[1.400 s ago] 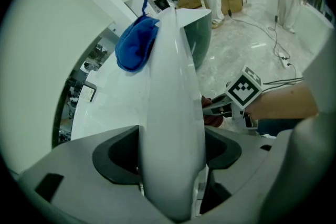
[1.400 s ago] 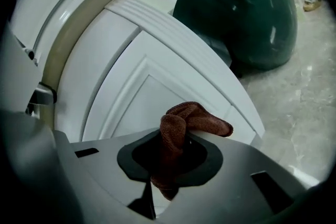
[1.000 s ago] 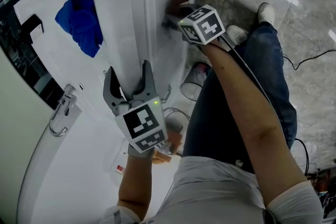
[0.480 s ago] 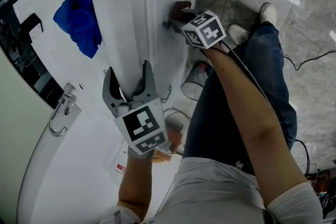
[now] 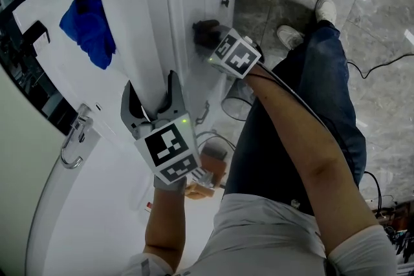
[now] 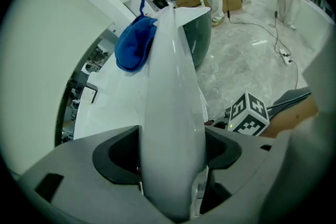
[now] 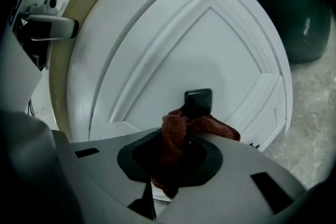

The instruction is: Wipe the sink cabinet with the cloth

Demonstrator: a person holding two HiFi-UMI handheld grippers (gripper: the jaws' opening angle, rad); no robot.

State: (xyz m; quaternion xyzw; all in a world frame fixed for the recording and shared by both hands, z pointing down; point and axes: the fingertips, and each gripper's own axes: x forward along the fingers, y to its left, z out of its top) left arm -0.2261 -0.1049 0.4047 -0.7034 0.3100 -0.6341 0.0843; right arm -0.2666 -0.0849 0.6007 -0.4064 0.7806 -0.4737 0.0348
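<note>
My right gripper (image 5: pixel 208 37) is shut on a brown cloth (image 5: pixel 204 32) and presses it against the white cabinet door (image 5: pixel 184 3). In the right gripper view the cloth (image 7: pixel 176 136) bunches between the jaws just below a black door knob (image 7: pixel 198 98). A second knob (image 5: pixel 225 2) shows on the neighbouring door. My left gripper (image 5: pixel 151 99) straddles the white sink rim (image 5: pixel 132 29), and in its own view the jaws sit closed against both sides of the rim (image 6: pixel 173 128). A blue cloth (image 5: pixel 87 24) lies in the basin (image 6: pixel 134 44).
A chrome faucet (image 5: pixel 74 137) stands at the sink's left. A bin with a clear bag (image 5: pixel 236 102) sits by the cabinet base beside the person's leg (image 5: pixel 304 94). A cable (image 5: pixel 381 68) crosses the marble floor. A chrome handle (image 7: pixel 47 25) sticks out left of the door.
My right gripper has slid the brown cloth along the door face, down and to the left in the head view. The left gripper stays on the sink rim.
</note>
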